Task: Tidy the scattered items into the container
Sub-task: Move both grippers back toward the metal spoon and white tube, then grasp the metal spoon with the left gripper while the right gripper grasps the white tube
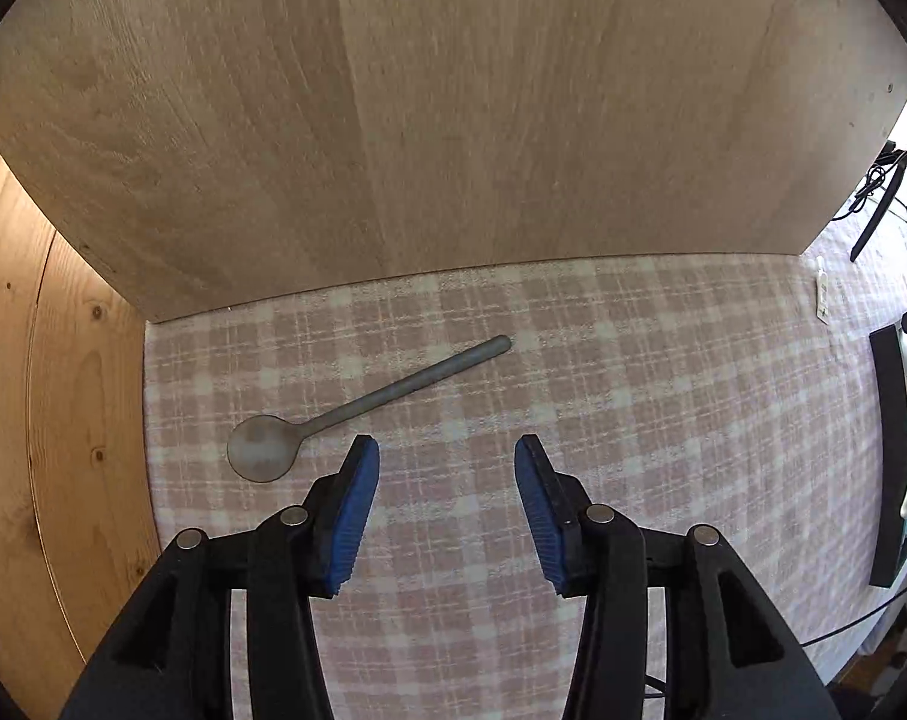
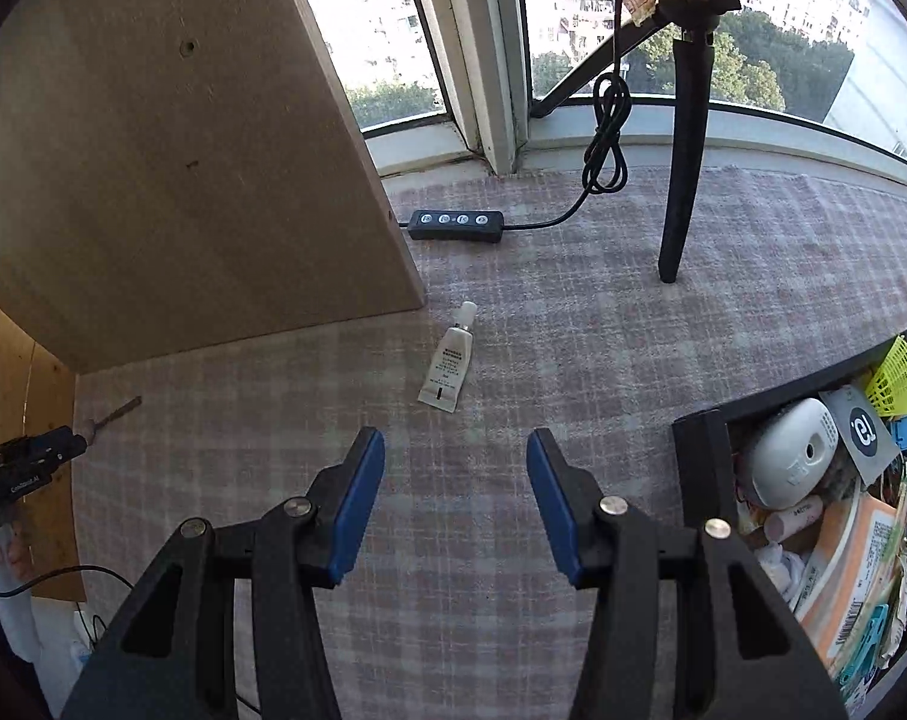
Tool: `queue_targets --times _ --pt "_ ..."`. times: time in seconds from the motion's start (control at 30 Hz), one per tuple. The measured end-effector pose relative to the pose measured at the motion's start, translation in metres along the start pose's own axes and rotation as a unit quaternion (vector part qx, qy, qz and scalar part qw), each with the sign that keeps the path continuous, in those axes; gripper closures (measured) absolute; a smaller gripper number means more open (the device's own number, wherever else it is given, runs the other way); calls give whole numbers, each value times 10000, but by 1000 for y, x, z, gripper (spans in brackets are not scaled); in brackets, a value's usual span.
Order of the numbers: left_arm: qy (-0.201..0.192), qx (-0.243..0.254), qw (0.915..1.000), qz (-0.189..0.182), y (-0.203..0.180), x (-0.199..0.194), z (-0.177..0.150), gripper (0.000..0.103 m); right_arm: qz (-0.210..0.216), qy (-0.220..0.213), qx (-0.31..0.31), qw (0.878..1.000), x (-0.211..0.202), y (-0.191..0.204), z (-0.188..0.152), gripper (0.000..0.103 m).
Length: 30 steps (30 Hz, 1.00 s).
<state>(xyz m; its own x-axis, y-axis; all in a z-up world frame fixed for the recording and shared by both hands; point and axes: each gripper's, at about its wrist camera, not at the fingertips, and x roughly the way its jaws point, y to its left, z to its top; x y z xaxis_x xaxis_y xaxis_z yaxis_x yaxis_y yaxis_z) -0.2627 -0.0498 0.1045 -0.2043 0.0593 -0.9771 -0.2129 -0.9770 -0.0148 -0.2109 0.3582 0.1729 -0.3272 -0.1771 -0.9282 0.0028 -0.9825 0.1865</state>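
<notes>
A grey spoon lies on the checked cloth, bowl at the left, handle pointing up right. My left gripper is open and empty just below and right of the spoon's bowl. A small white tube lies on the cloth ahead of my right gripper, which is open and empty. The black container sits at the right, filled with several items; its edge also shows in the left wrist view. The spoon's handle tip shows at far left, by the left gripper.
A wooden board stands upright behind the spoon; it also shows in the right wrist view. A black switch box with cable and a black tripod leg stand on the cloth near the window. A wooden surface lies left.
</notes>
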Motion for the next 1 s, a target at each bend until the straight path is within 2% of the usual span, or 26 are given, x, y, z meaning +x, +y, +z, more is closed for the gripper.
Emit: queue_targets --times 0.27,0.43,0.6,0.67,0.7,0.9,1.0 --pt "449 425 9979 202 19 48 13 55 -109 183 96 9997 33 10 26 54" --pt "562 526 9966 302 27 63 16 54 -161 262 187 9994 46 7 33 54" --pt "546 608 9964 206 25 64 15 54 -171 313 262 9990 56 5 37 54" --pt "557 586 9967 75 23 63 14 59 -175 325 293 9989 60 5 38 54" --pt "551 607 9966 20 20 63 14 65 -171 336 324 9988 62 4 38 54" --pt "663 526 9964 42 10 62 15 75 -241 376 334 9984 73 5 43 54" --pt "709 523 9961 45 3 61 14 85 -289 387 317 9983 77 5 46 54"
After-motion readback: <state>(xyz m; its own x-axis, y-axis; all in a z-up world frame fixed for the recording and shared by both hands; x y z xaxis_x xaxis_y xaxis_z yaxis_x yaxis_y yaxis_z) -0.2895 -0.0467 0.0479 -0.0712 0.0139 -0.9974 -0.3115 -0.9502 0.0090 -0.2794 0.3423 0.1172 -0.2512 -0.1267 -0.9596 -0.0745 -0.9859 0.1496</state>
